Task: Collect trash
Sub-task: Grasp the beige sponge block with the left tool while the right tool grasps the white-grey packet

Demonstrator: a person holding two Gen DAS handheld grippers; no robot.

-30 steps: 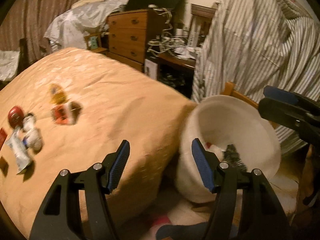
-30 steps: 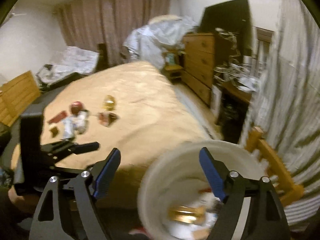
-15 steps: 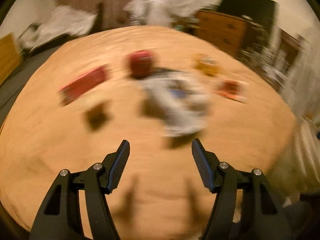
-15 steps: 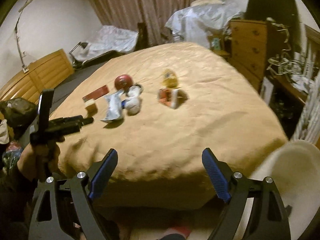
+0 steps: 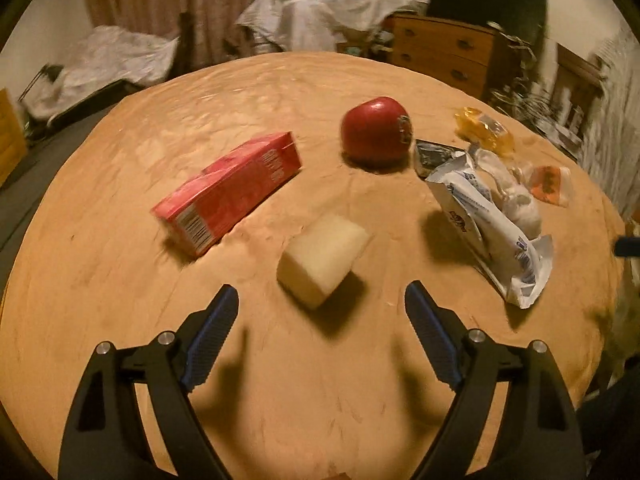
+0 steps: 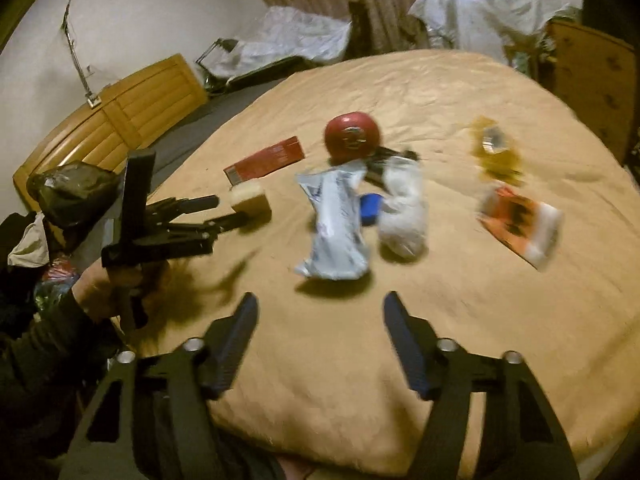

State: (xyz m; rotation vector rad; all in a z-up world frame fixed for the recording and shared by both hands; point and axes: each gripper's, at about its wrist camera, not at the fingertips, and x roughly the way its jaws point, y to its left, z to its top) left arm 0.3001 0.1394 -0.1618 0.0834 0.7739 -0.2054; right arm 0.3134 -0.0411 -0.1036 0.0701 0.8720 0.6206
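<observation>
A bed (image 5: 120,320) with a tan cover is seen from both cameras. Trash is spread over the middle of it.

The left tongs (image 5: 320,320) are held over the near edge of the bed. Their jaws have just been opened wider, and nothing is held between them. A pale sponge (image 5: 322,258) lies just past their tips. A red box (image 5: 228,192) lies on its side behind the sponge, toward the left edge. A red ball (image 5: 376,132) sits farther in, toward the far edge.

A white bag (image 5: 488,232) lies toward the right edge, beside a white wad (image 5: 520,204). A yellow wrapper (image 5: 482,130) and an orange wrapper (image 5: 550,184) lie past them, nearer the far right corner.

The right tongs (image 6: 318,344) are held over the near edge too. Their jaws have just been closed partway. They are kept apart, and nothing is gripped. The white bag (image 6: 332,224) lies just ahead of them, not touched. A small blue thing (image 6: 370,208) is seen between the bag and the wad (image 6: 402,220).

In the right camera, the left tongs (image 6: 224,210) are seen in a hand (image 6: 104,288), with their tips close by the sponge (image 6: 250,200).
</observation>
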